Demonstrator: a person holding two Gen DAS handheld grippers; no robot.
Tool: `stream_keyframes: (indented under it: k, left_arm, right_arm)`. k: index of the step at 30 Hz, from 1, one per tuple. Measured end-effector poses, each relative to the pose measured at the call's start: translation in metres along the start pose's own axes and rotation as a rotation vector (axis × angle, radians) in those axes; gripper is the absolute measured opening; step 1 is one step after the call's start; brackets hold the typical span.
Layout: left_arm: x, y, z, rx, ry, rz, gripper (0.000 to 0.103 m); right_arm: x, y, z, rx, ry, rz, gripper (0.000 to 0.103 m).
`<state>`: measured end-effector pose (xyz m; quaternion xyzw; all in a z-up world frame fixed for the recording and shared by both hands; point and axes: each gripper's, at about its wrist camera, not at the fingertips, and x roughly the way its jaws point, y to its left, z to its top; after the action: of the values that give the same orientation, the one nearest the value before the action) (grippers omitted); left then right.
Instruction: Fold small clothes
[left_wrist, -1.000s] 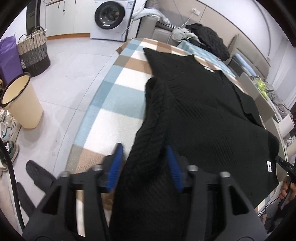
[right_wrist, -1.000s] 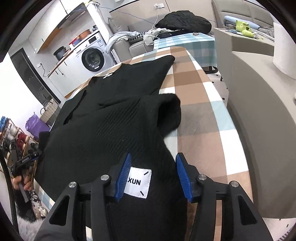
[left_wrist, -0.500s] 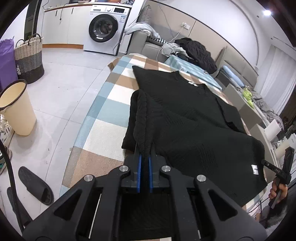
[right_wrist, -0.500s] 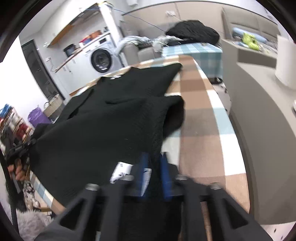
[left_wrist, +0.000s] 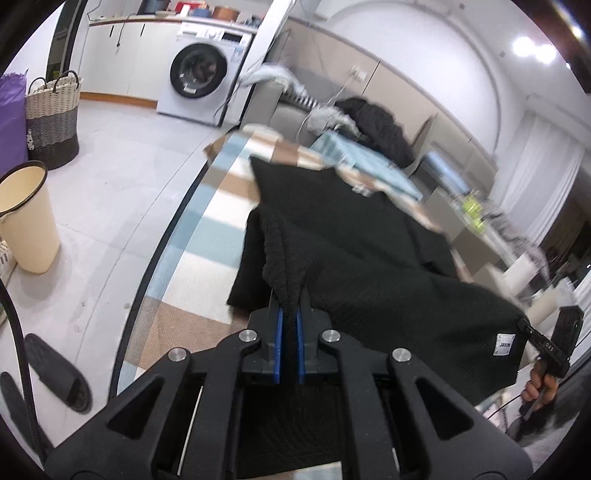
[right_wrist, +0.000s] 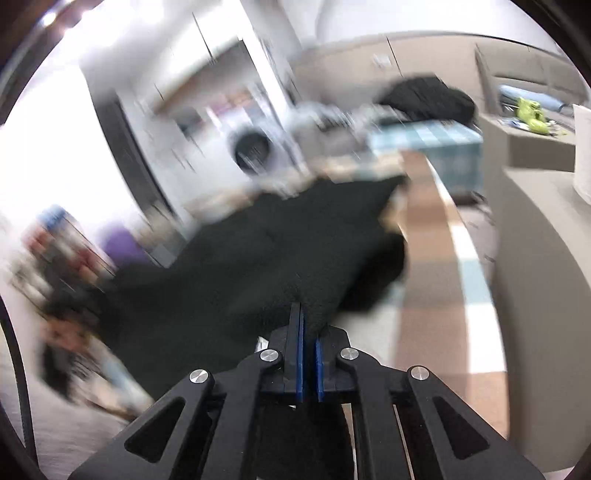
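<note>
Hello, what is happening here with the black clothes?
A person is folding a black knit garment spread on a checked table. Each hand holds a tool: the left tool has closed on one near corner of the garment, the right tool on the other. The right view is blurred.

Black claw (left_wrist: 290, 325) frames, blue pads (left_wrist: 279, 343), silver screws (left_wrist: 248, 336).
</note>
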<state>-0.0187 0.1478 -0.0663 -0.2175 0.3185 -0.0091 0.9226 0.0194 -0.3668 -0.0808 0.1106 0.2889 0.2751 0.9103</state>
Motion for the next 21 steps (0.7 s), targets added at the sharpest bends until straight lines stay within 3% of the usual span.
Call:
stream_keyframes:
  k: [4, 7, 10, 17, 20, 21]
  left_arm:
    - [-0.029, 0.001, 0.015, -0.030, -0.088, -0.035, 0.003]
    - [-0.031, 0.005, 0.034, -0.052, -0.116, -0.054, 0.003]
    - [-0.007, 0.003, 0.055, -0.025, -0.111, -0.036, 0.003]
    - [0.114, 0.019, 0.087, -0.057, 0.078, 0.070, 0.004]
    - [0.144, 0.025, 0.084, -0.079, 0.155, 0.124, 0.005]
    - [0.147, 0.026, 0.082, -0.088, 0.167, 0.121, 0.007]
  right_arm:
    - [-0.037, -0.003, 0.011, 0.085, -0.205, 0.107, 0.004]
    - [-0.042, -0.008, 0.023, 0.128, -0.275, 0.098, 0.004]
    - [-0.016, -0.011, 0.036, 0.151, -0.215, 0.022, 0.004]
    - [0.090, -0.052, 0.068, 0.302, 0.011, -0.214, 0.005]
    - [0.125, -0.072, 0.070, 0.343, 0.077, -0.297, 0.013]
    - [0.130, -0.076, 0.069, 0.347, 0.100, -0.314, 0.022]
